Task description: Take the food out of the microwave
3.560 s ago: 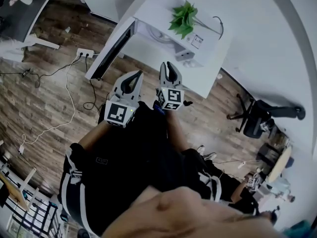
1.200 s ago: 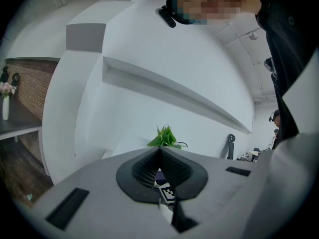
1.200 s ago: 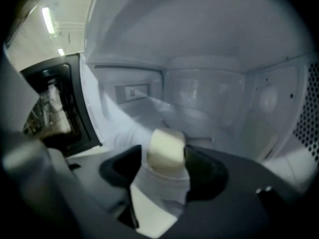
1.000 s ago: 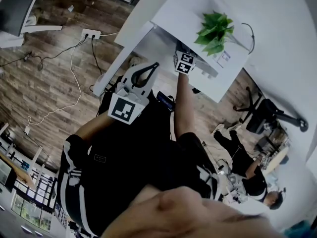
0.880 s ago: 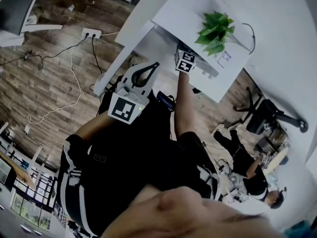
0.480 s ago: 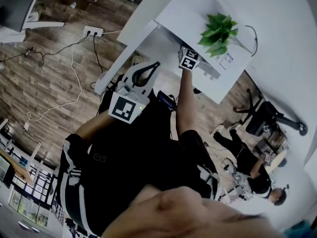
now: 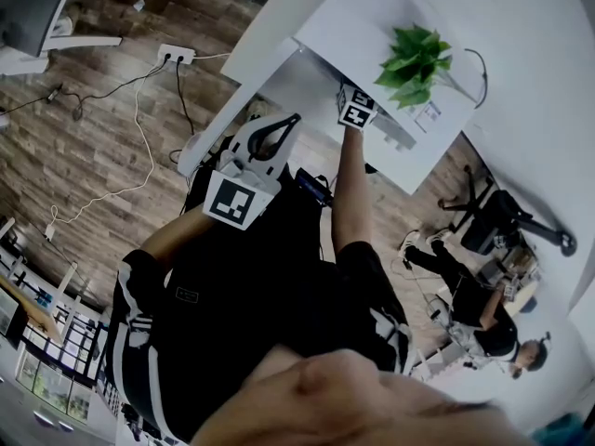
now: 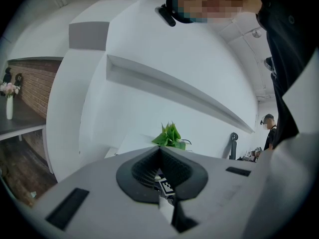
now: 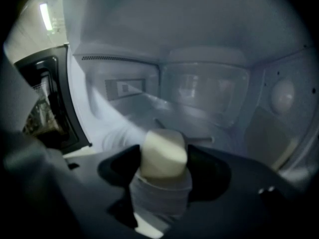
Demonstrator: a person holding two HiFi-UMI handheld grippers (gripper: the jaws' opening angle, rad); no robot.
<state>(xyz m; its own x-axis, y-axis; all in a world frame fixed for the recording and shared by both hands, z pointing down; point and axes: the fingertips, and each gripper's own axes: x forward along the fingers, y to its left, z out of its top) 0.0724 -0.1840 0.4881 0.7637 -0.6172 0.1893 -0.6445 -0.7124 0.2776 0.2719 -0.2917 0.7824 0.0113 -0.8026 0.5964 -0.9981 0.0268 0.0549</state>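
The white microwave stands with its door swung open to the left. My right gripper reaches into the cavity; in the head view only its marker cube shows. In the right gripper view, my right gripper is shut on the food, a pale cream bun-like piece in a white wrapper, inside the grey cavity. My left gripper is held by my body in front of the door, shut with nothing in it; in its own view my left gripper points up past the microwave.
A green potted plant sits on top of the microwave, with a cable beside it. A power strip and cords lie on the wooden floor at left. An office chair and a seated person are at right.
My right gripper has gone from in front of my body up into the microwave, and over the last second edged slightly deeper. The left gripper has stayed roughly in place.
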